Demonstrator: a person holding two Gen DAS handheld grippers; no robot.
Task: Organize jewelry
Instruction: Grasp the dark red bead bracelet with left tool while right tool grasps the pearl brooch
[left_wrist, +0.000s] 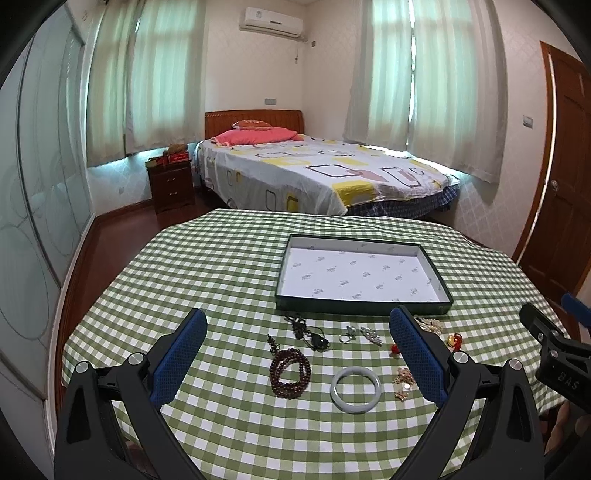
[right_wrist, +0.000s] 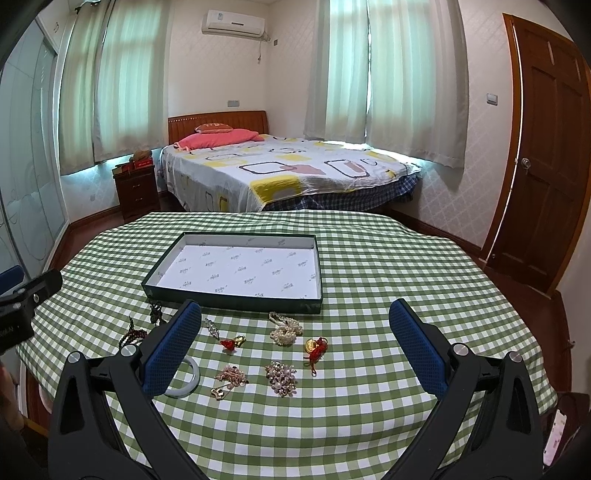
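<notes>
Both pairs of fingers are spread wide and hold nothing: the left gripper (left_wrist: 299, 354) hangs above the near left group of pieces, and the right gripper (right_wrist: 295, 350) above the near right group. Nothing has been lifted, so I judge the sorting has yet to begin.

All the jewelry lies loose on the checked cloth of the table (left_wrist: 221, 266), in a band between the grippers and the box. On the left are a coil of dark red beads (left_wrist: 290, 373), a pale bangle (left_wrist: 355, 386), a black cord pendant (left_wrist: 308, 334) and a small ring (left_wrist: 347, 335). On the right are a pearl necklace (right_wrist: 284, 328), a flowery brooch (right_wrist: 281, 376), a gold charm on red cord (right_wrist: 314, 349) and a pink and gold cluster (right_wrist: 229, 376).

Just beyond them stands a shallow box (right_wrist: 236, 298) with a white lining and nothing in it. It sits near enough for either hand to reach, which is probably why it is there. The spread suggests each gripper takes its own side. The bangle looks the easiest to grip; the pearls may slip and trail.
</notes>
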